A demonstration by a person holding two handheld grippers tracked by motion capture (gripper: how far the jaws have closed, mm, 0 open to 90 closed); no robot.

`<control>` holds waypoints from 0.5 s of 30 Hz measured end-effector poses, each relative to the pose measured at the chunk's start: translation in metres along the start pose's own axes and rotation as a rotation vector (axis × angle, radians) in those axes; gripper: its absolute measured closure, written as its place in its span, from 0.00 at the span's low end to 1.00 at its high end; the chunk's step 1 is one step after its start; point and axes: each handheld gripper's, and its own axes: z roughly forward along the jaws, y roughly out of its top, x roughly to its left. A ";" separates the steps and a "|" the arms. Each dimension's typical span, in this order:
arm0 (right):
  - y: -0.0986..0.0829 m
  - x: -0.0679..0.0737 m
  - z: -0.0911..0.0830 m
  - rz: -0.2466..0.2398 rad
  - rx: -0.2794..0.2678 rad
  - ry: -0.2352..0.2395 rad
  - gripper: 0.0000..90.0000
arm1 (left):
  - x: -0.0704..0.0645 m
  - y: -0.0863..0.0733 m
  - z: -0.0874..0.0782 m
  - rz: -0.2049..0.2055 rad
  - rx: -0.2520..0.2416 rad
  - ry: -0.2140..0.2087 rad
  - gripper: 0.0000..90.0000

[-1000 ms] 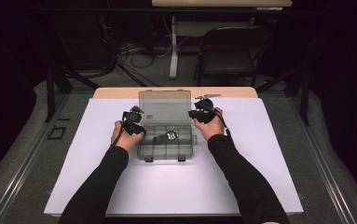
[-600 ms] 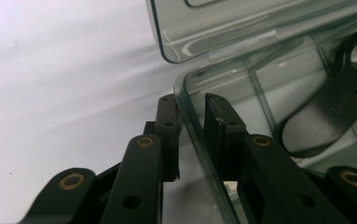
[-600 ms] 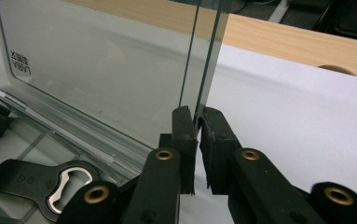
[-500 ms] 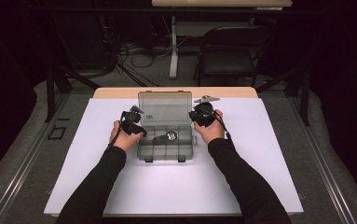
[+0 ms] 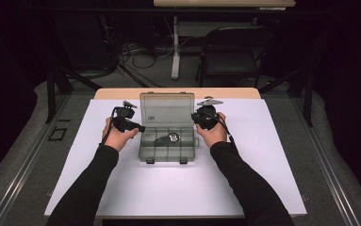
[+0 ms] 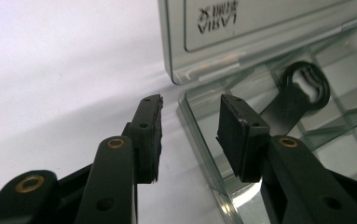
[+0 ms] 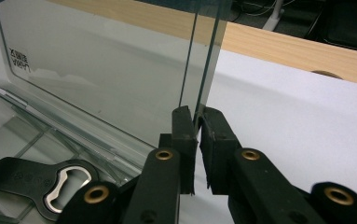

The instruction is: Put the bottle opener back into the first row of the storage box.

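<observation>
From above, a clear plastic box (image 5: 168,141) sits toward the far edge of the desk (image 5: 178,188), midway across, its lid (image 5: 167,109) standing upright. The right gripper (image 5: 201,117) meets the lid's right edge; its own view shows the jaws clenched on that thin edge (image 7: 197,70). The left gripper (image 5: 139,128) sits at the box's left wall, and its view shows the jaws released, straddling the wall. A black bottle opener (image 7: 36,179) lies inside the box.

Open clear box (image 5: 167,136), tools (image 5: 131,125) seemingly flanking.
</observation>
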 end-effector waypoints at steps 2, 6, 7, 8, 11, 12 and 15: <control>0.000 0.000 0.000 -0.002 -0.001 0.000 0.94 | 0.003 0.002 -0.004 -0.010 -0.025 -0.009 0.66; 0.000 0.000 0.000 -0.003 -0.003 -0.001 0.94 | 0.006 0.008 -0.012 0.003 -0.033 0.009 0.65; -0.001 0.001 0.000 -0.006 -0.005 -0.003 0.94 | 0.006 0.010 -0.014 0.004 -0.042 0.010 0.65; -0.001 0.001 0.000 -0.009 -0.007 -0.004 0.94 | 0.006 0.013 -0.018 0.009 -0.058 0.011 0.65; -0.001 0.001 -0.001 -0.012 -0.011 -0.004 0.94 | 0.006 0.020 -0.026 0.014 -0.078 0.011 0.65; -0.001 0.001 -0.001 -0.012 -0.011 -0.005 0.94 | 0.005 0.023 -0.028 0.015 -0.089 0.014 0.65; -0.002 0.001 -0.001 -0.013 -0.012 -0.004 0.94 | 0.004 0.032 -0.036 0.020 -0.107 0.032 0.64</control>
